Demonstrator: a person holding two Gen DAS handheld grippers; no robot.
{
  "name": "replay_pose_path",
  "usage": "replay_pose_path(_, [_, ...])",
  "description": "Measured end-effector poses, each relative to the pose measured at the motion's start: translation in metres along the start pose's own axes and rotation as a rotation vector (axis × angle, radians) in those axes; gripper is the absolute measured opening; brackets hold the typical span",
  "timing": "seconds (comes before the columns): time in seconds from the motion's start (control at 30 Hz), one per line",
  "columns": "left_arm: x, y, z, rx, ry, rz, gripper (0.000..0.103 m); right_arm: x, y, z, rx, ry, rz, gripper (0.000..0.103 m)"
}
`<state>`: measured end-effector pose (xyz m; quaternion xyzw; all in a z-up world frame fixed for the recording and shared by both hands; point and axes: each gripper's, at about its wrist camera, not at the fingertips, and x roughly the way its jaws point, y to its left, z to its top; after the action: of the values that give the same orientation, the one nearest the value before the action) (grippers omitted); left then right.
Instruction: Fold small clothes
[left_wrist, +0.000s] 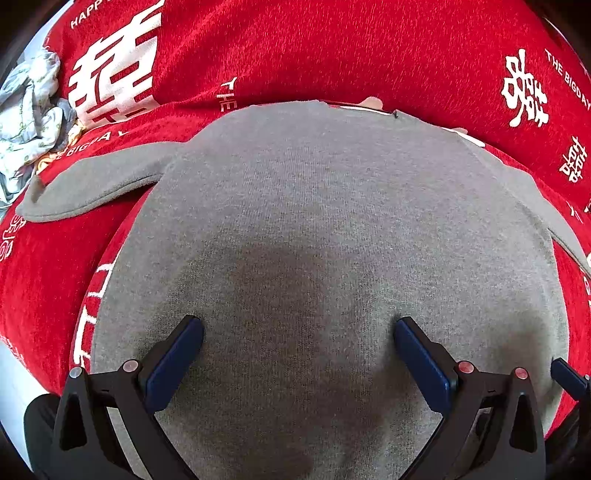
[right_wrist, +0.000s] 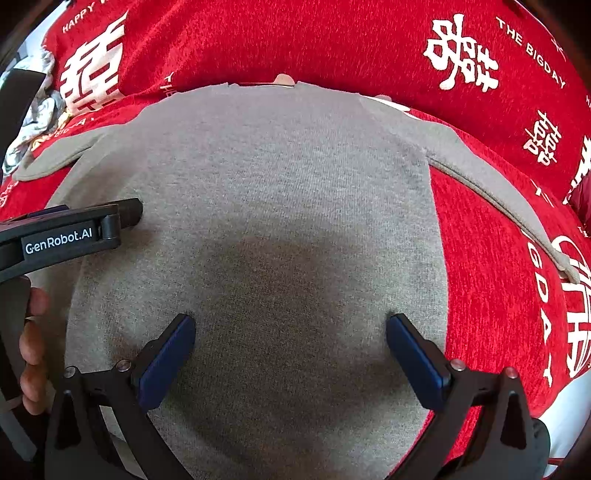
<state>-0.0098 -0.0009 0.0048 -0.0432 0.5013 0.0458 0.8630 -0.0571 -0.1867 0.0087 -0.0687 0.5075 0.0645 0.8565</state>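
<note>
Cloth lies ready for folding: one grey long-sleeved top (left_wrist: 317, 206) is spread flat, face down or up I cannot tell, on a red blanket (left_wrist: 332, 48) printed with white characters, which gives it a clean, level bed. Its two sleeves splay outward, one toward nine o'clock (left_wrist: 96, 184) and one toward three o'clock (right_wrist: 487, 177), so the body sits open for a first fold.

Both tools hang low over the near part of the top. The left gripper (left_wrist: 298, 332) has its two blue fingers spread wide, nothing between them; the right gripper (right_wrist: 290, 328) likewise stands wide apart and empty. A hand (right_wrist: 31, 343) shows at eight o'clock in the right view.

One crumpled pale bundle (left_wrist: 29, 110), probably more small clothes, waits at ten o'clock.
</note>
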Motion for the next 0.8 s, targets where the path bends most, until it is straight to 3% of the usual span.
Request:
replay_pose_path(0.23, [0.001,0.002,0.0,0.012,0.015,-0.018,0.103,-0.004,-0.001,0.005,-0.016,0.001,-0.003,0.103])
replay_pose_path(0.33, [0.001,-0.001,0.008,0.036,0.089,-0.016,0.103,-0.019,-0.015,0.017,0.018,-0.054,-0.021,0.103])
replay_pose_path(0.5, [-0.014,-0.012,0.029,0.033,0.095,-0.043,0.103,-0.041,-0.066,0.047,0.173,-0.084,0.05,0.103])
replay_pose_path(0.8, [-0.024,-0.068,0.06,0.118,0.12,-0.085,0.103,-0.041,-0.188,0.054,0.481,-0.119,0.016,0.103])
